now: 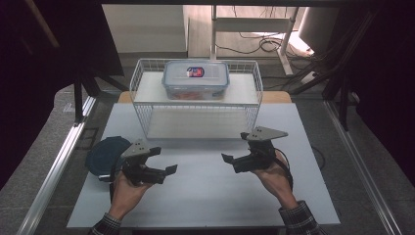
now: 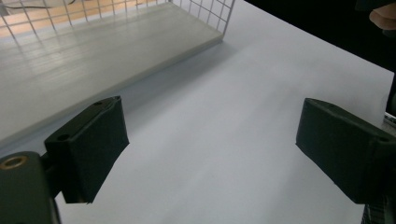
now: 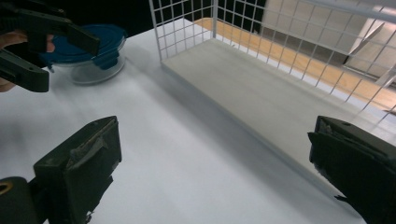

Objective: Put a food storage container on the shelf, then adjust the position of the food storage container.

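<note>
Fingers of the left gripper (image 1: 164,162) and the right gripper (image 1: 234,149) stood spread with nothing between them, both low over the white table (image 1: 205,196). Nearest the left one, at the table's left edge, sat one round bowl (image 1: 103,155) with a blue lid (image 3: 88,39); its clear wall looked stiff, smooth and probably slippery and breakable, so a hold across the lid's rim or its side tab seemed safest. One wire rack (image 1: 195,105) carried one lidded box (image 1: 195,78) on its upper shelf.
</note>
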The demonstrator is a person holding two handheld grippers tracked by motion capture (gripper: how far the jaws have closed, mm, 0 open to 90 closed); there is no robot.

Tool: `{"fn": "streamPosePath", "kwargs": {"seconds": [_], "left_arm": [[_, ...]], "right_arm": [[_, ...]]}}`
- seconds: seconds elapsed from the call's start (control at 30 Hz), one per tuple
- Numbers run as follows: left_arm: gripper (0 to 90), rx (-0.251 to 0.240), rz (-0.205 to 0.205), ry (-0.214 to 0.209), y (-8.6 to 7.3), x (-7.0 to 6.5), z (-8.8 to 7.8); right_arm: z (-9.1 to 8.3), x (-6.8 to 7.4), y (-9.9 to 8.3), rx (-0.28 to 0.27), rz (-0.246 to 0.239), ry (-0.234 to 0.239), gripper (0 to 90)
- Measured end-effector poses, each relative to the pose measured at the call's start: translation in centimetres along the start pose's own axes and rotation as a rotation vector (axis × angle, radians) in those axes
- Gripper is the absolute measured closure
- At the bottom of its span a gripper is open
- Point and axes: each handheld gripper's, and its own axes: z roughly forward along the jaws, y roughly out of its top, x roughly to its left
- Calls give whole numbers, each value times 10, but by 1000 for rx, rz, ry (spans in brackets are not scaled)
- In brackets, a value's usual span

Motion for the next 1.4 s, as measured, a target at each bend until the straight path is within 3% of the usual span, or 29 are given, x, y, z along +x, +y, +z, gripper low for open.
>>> {"fn": "streamPosePath", "kwargs": {"seconds": [0.2, 0.47, 0.8, 1.03, 1.13, 1.33, 1.4], "left_arm": [[57, -11, -6, 0, -14, -2, 0], [27, 18, 33, 49, -32, -9, 0], [8, 67, 87, 56, -51, -15, 6], [18, 126, 71, 42, -62, -15, 13], [20, 113, 47, 43, -61, -13, 11], [25, 71, -11, 24, -54, -5, 4], [36, 60, -31, 39, -50, -1, 1]], "right_arm": [[-6, 7, -12, -21, 11, 10, 22], [-9, 12, -33, -21, 19, 8, 24], [-10, 18, -63, -14, 45, -26, 24], [-3, 22, -85, 42, 61, -26, 24], [0, 22, -91, 70, 53, -35, 24], [-1, 17, -91, 67, 60, -49, 24], [-1, 15, -92, 71, 63, -53, 24]]}}
